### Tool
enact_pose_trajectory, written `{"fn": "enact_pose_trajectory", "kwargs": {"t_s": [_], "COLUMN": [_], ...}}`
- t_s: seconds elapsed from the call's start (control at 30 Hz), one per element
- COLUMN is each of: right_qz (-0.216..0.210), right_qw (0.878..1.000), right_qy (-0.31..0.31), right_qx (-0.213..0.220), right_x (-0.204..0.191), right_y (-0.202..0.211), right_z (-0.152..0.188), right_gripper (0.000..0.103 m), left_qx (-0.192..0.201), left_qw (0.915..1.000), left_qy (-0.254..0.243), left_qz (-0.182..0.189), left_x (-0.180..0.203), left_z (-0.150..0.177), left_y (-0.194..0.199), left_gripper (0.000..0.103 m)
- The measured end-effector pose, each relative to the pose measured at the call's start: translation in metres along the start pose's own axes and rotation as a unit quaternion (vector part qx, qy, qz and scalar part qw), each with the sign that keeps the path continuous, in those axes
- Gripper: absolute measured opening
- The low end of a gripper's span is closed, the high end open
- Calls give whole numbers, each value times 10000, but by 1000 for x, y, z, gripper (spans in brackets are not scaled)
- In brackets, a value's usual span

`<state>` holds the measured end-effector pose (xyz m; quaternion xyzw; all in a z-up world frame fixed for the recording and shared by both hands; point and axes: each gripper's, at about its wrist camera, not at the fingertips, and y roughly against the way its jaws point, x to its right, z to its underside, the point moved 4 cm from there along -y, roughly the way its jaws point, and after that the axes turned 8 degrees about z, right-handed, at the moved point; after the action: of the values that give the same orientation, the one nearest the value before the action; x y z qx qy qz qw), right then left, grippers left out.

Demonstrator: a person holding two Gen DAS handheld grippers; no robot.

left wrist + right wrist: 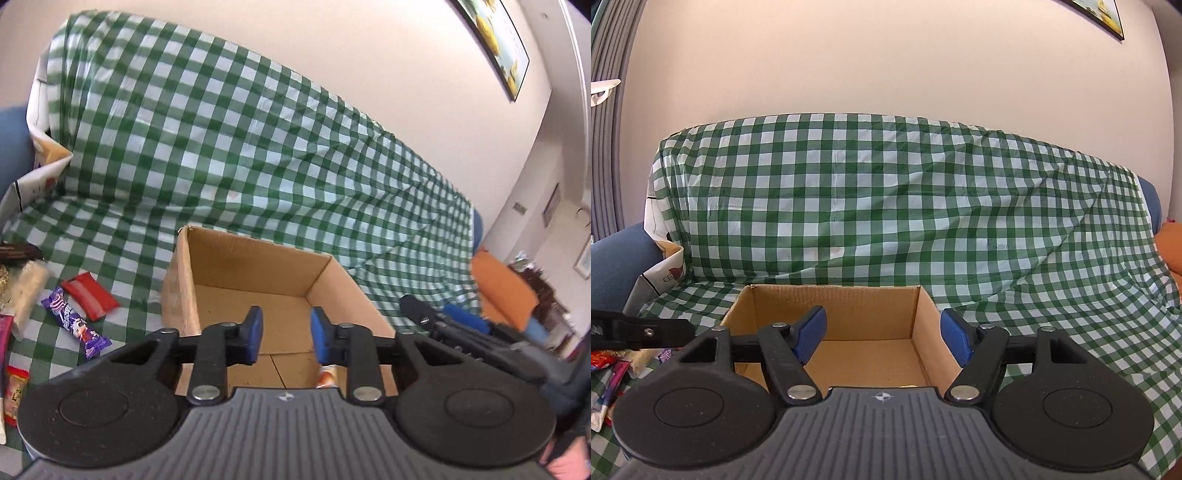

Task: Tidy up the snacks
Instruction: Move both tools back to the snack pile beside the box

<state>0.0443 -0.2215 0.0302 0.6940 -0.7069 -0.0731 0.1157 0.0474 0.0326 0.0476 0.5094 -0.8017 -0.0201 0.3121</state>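
Both grippers hover at the near edge of an open cardboard box. Left gripper: jaws narrowly parted, nothing between them. Right gripper: jaws wide apart and empty, straddling the box's right wall. An orange packet lies in the box's near end. Left of the box, a purple wrapper and a red packet rest on the green checked cloth draped over the sofa.

The cardboard box stands on the checked cloth directly before the left gripper; snack packets lie to its left, the right gripper to its right.
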Motion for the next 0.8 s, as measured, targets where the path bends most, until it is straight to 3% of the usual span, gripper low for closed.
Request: {"fn": "enact_pose_trajectory", "kwargs": {"t_s": [0.07,0.17,0.33,0.37,0.4,0.43,0.5,0.6,0.8], "right_qz": [-49,-141,-428,-492,-556,-600,-672,-795,-1069], "right_qw": [10000,9998,9990,9987,9984,9982,9977,9968,9941], "right_qy": [-55,-114,-138,-132,-115,-87,-27,11,33], "right_qx": [-23,-22,-15,-27,-35,-35,-33,-68,-176], "right_x": [-5,-15,-34,-39,-43,-49,-59,-73,-101], "right_y": [0,2,6,6,7,8,9,9,9], "right_z": [-1,-2,-4,-4,-4,-4,-4,-5,-3], "right_gripper": [69,64,42,37,35,35,35,35,35], "left_qx": [53,80,215,170,-176,-179,-31,-145,-129], "left_qw": [9998,9971,9896,9895,9883,9869,9867,9824,9719], "left_qy": [-203,-736,-1068,-961,-686,-430,-13,603,1257], "left_qz": [53,-154,-937,-1069,-1351,-1544,-1627,-1762,-1988], "left_x": [-7,-22,-81,-98,-115,-128,-149,-175,-206], "left_z": [-17,-42,-41,-30,-24,-24,-28,-23,-22], "left_y": [13,28,52,57,54,58,70,77,87], "left_gripper": [30,30,30,30,25,21,21,21,21]}}
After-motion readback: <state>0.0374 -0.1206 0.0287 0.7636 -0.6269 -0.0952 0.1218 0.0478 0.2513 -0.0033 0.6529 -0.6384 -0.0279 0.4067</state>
